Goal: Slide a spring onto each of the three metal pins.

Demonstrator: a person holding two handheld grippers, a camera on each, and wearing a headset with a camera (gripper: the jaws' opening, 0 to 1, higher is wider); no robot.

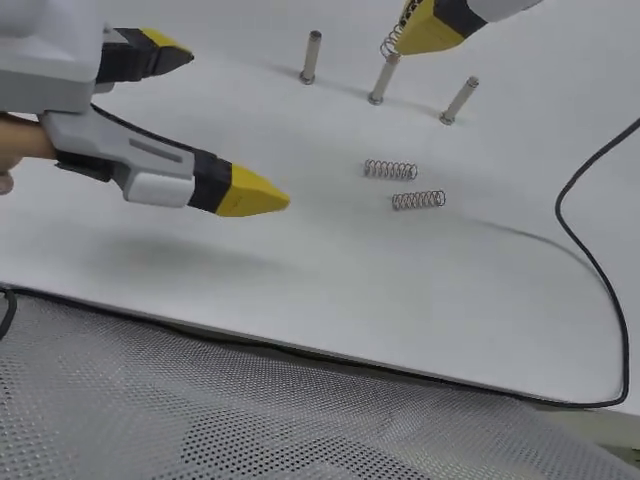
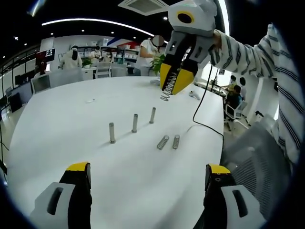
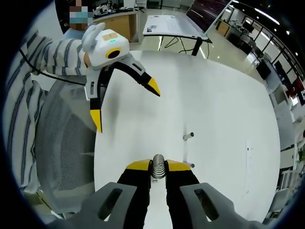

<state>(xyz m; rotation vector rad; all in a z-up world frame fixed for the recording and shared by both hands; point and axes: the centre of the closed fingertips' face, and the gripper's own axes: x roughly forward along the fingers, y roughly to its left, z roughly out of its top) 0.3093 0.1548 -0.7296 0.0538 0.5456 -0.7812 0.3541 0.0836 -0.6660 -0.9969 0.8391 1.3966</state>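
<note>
Head view, right tongs grip spring, perhaps at middle pin

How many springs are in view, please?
3. Two springs lie side by side on the table; the third spring is gripped in the right tongs above the middle pin.

- I'm reading the tabletop as smooth, matt white, taking only soft shadows.
- The left pin, middle pin and right pin are looking like bare metal, satin grey with a faint sheen.
- The near spring, far spring and held spring are showing as thin, bright coiled wire.
- The left gripper and right gripper are showing matt white and grey plastic shells, with smooth black and yellow plastic jaws.
- The cable is looking black and rubbery.
- The chair mesh is appearing as grey perforated fabric.
- The sleeve is reading as striped cloth.
</note>
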